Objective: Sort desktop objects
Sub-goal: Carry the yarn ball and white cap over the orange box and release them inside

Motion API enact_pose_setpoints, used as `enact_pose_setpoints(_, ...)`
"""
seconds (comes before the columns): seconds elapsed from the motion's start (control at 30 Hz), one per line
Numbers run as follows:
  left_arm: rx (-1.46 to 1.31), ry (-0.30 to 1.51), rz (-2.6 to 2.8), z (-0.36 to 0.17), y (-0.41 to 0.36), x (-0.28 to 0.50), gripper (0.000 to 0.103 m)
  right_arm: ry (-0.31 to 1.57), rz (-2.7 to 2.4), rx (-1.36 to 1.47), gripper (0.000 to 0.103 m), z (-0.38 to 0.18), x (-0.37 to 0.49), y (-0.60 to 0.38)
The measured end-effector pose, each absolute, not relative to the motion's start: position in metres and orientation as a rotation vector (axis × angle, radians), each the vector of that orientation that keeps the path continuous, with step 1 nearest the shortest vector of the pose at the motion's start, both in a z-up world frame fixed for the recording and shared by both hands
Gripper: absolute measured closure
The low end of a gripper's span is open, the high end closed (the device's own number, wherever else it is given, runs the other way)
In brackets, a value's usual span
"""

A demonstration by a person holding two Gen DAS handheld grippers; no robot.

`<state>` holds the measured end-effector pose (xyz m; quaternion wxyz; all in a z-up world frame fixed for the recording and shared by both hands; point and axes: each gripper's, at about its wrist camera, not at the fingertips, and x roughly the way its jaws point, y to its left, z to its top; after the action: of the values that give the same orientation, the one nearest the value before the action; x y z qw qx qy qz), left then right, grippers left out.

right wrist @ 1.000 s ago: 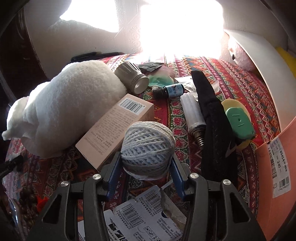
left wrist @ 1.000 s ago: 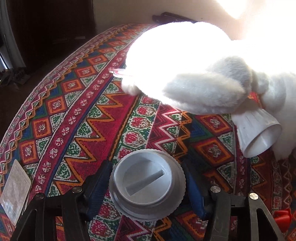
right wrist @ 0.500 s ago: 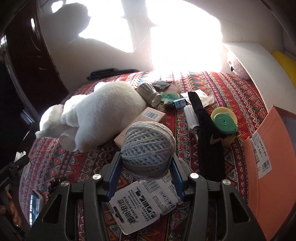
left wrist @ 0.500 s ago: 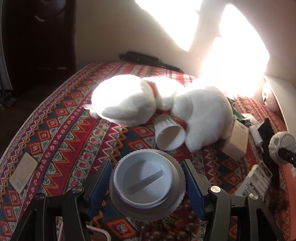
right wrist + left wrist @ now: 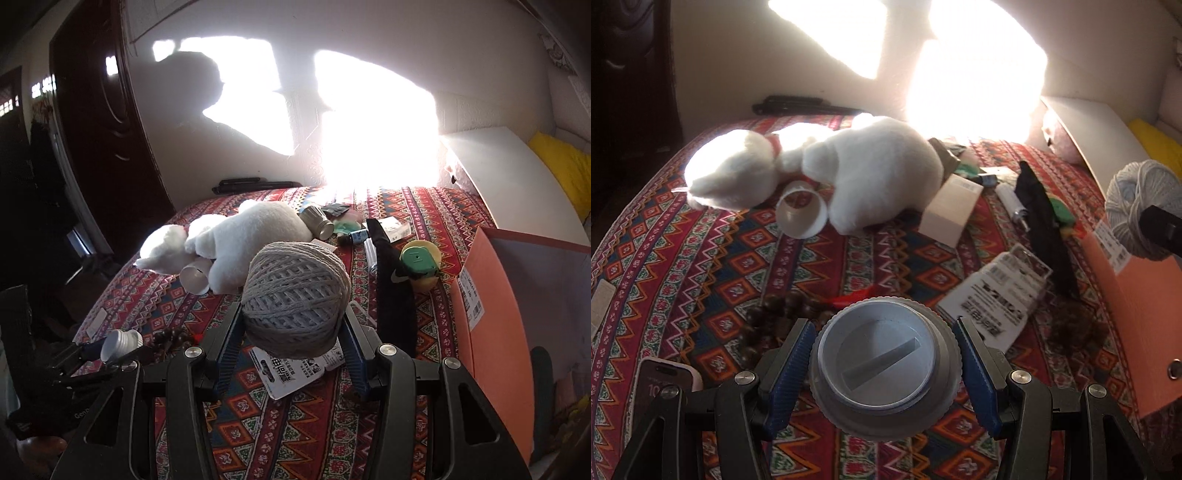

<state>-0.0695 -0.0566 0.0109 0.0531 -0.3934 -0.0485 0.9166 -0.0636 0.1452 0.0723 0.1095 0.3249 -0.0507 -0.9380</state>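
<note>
My left gripper [image 5: 884,365] is shut on a grey ribbed plastic cap [image 5: 886,369], held above the patterned cloth; the same cap [image 5: 120,343] shows at lower left in the right wrist view. My right gripper [image 5: 293,332] is shut on a ball of grey twine [image 5: 295,299], lifted well above the table; the ball [image 5: 1141,206] also appears at the right edge of the left wrist view. A white plush toy [image 5: 849,177] lies across the far middle of the table with a white cup [image 5: 801,214] against it.
An orange box [image 5: 495,332] stands open at the right. On the cloth lie a beige carton [image 5: 951,210], a black sock [image 5: 391,291], a printed card [image 5: 997,295], a green and yellow tape measure [image 5: 421,262], dark beads [image 5: 772,317] and a phone [image 5: 661,380].
Both grippers have risen and pulled back from the table, carrying the cap and the twine ball. The plush toy and the clutter now look smaller and farther off.
</note>
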Motion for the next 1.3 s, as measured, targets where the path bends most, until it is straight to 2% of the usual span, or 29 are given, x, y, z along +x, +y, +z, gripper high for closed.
enact_pose_setpoints(0.2,-1.122,-0.099,2.725,0.038,-0.002,-0.058,0.038,-0.088,-2.848,0.873,0.05,0.092,-0.03,0.176)
enact_pose_setpoints(0.47,-0.995,-0.003,2.601,0.082,0.1,-0.057,0.038,-0.121,-3.054,0.723,0.05,0.121,0.009,0.252)
enact_pose_setpoints(0.77,-0.893,0.116,2.432,0.108,0.234,-0.055,0.038,-0.326,-3.277,0.664,0.05,0.131,0.042,0.368)
enact_pose_setpoints(0.97,-0.9,0.17,2.349,0.097,0.296,-0.06,0.038,-0.504,-3.373,0.721,0.05,0.118,0.06,0.448)
enact_pose_setpoints(1.03,-0.899,0.177,2.339,0.093,0.308,-0.062,0.025,-0.557,-3.373,0.757,0.049,0.11,0.06,0.47)
enact_pose_setpoints(1.07,-0.895,0.179,2.342,0.092,0.311,-0.062,0.015,-0.552,-3.376,0.757,0.046,0.11,0.06,0.469)
enact_pose_setpoints(1.13,-0.885,0.145,2.365,0.091,0.307,-0.063,0.009,-0.543,-3.382,0.759,0.033,0.109,0.058,0.467)
enact_pose_setpoints(1.17,-0.892,0.13,2.369,0.091,0.304,-0.065,0.009,-0.538,-3.386,0.759,0.018,0.109,0.058,0.466)
enact_pose_setpoints(1.2,-0.904,0.114,2.368,0.09,0.301,-0.068,0.009,-0.533,-3.389,0.76,0.014,0.108,0.057,0.465)
enact_pose_setpoints(1.3,-0.941,0.081,2.375,0.085,0.289,-0.074,0.008,-0.518,-3.398,0.762,0.014,0.107,0.055,0.462)
